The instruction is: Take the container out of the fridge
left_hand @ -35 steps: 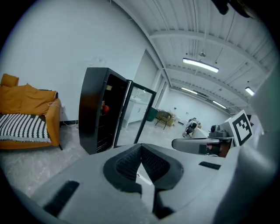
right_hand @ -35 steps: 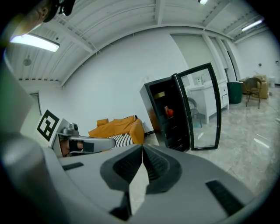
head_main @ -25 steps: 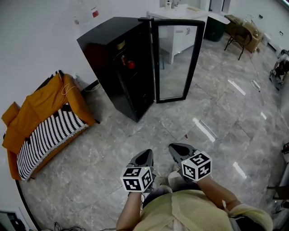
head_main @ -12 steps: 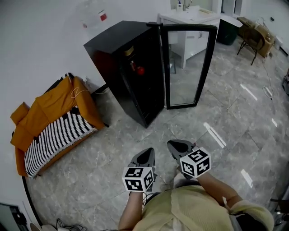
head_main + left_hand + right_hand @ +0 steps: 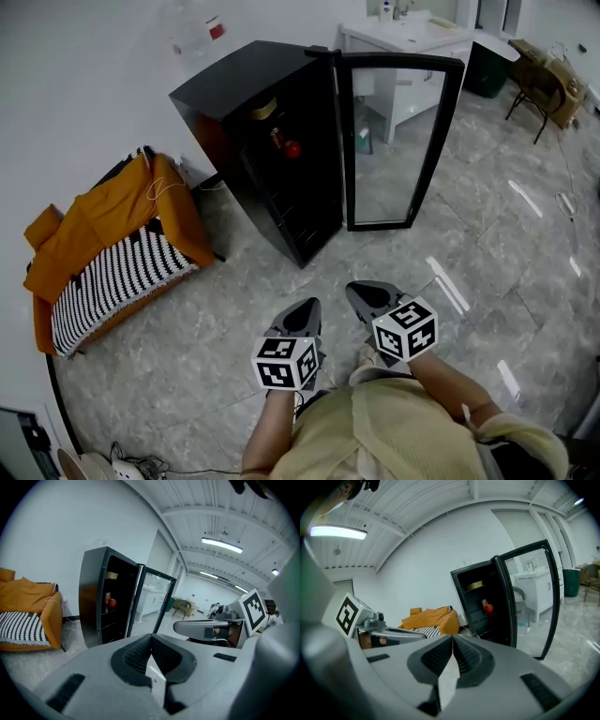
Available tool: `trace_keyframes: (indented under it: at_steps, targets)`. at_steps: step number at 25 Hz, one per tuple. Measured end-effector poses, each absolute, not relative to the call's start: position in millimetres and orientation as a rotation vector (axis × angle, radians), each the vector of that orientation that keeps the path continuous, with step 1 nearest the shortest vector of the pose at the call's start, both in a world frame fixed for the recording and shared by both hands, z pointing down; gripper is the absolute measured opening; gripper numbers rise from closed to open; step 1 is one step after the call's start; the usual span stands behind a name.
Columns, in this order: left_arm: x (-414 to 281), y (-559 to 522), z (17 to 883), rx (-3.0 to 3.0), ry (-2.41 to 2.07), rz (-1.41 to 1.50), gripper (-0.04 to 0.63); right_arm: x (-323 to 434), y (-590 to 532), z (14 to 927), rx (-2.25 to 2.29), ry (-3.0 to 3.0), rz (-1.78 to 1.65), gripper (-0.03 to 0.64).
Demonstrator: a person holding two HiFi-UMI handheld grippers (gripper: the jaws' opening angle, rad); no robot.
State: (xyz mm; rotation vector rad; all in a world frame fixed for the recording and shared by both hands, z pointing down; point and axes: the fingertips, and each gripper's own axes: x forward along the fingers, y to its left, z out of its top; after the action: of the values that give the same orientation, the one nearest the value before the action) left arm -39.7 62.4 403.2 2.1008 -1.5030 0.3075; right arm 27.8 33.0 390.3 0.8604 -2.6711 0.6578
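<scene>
Container (image 5: 263,110) is sitting on the top shelf inside the fridge (image 5: 225,89), well ahead of both grippers and slightly to their left. It's looking tan and round, but it's too small to tell more.

Left gripper (image 5: 304,315) is keeping its jaws fully together, with the ribbed dark pads (image 5: 136,657) meeting at the tips. Nothing is sitting between them and it's touching nothing. Right gripper (image 5: 362,296) is doing likewise, jaws closed and empty, hanging over the floor (image 5: 234,309) just beside the left one.

The fridge is showing as a glossy black box. Its door (image 5: 343,141), a glass pane in a black frame, is standing open ahead of the right gripper. A red can (image 5: 277,138) and a red round thing (image 5: 292,148) are sitting one shelf under the container.

The floor is showing grey marbled tile with a shiny finish. An orange padded seat (image 5: 103,211) with a black-and-white striped cover is lying far to the left of the left gripper.
</scene>
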Motion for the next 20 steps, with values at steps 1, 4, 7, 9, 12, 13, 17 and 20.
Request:
trace_keyframes:
  at_steps: [1,4,7,9,12,13,17,20]
  targets:
    - [-37.3,57.2,403.2,2.099,-1.506,0.308,0.020,30.0,27.5,390.3,0.854,-2.672,0.656,0.029]
    - [-31.8,40.6,403.2,2.090,-1.522,0.312,0.020,35.8,11.9,390.6,0.829,-2.674,0.646,0.029]
    - [-27.4,26.2,402.0,2.074,-1.550,0.315,0.020,42.2,-0.2,391.4,0.808,-2.677,0.628,0.029]
    - [-25.2,16.9,399.0,2.068,-1.573,0.305,0.020,45.1,-8.7,392.2,0.797,-2.679,0.618,0.029]
    - [-23.3,7.3,397.7,2.060,-1.587,0.304,0.020,44.8,-18.0,395.2,0.777,-2.678,0.632,0.029]
    - [-23.4,5.3,398.7,2.056,-1.586,0.307,0.020,43.8,-20.1,396.4,0.770,-2.676,0.639,0.029]
    - [-28.7,-6.1,400.4,2.042,-1.596,0.308,0.020,36.3,-33.3,400.5,0.752,-2.671,0.651,0.029]
    - [-38.2,-15.2,401.7,2.043,-1.616,0.306,0.020,27.4,-41.1,401.5,0.738,-2.669,0.639,0.029]
